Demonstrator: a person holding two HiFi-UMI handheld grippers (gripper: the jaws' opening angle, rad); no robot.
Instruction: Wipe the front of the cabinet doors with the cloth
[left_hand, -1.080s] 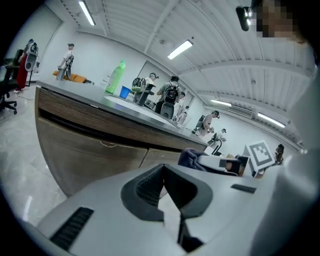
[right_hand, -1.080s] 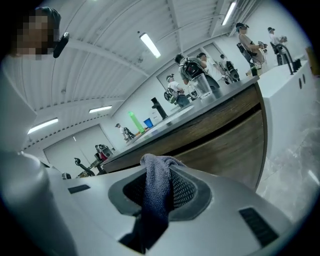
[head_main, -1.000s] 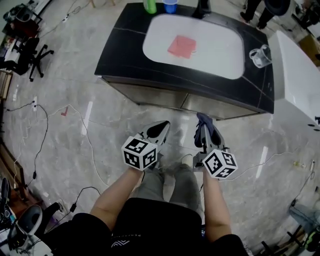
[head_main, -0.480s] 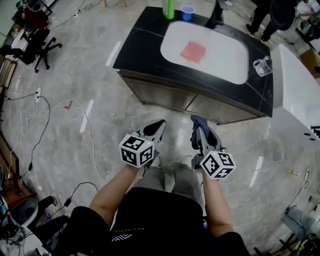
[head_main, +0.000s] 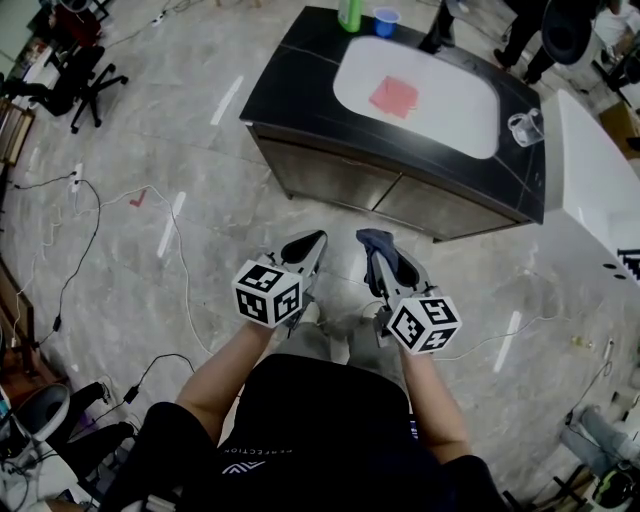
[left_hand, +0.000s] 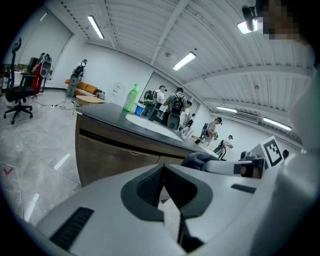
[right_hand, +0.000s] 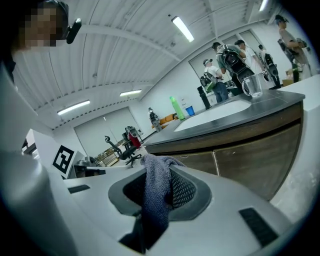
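Blue-grey knitted cloth (head_main: 373, 239) held clear of the brown wooden cabinet doors (head_main: 352, 180).
The right hand-held gripper (head_main: 383, 258) pinches it; the left hand-held gripper (head_main: 306, 250) is pressed together, empty, beside it.

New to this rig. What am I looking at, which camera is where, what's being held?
No robot: a person holds a two-jaw tool in each hand. The head view looks down from a head camera; the other two pictures come from cameras riding on each tool. The left tool is shut and empty. The right tool is clamped on a dark grey cloth. Ahead stands a cabinet with a dark top; on it are a pink cloth, a green bottle, a blue cup and a glass jug. Neither tool touches the cabinet.
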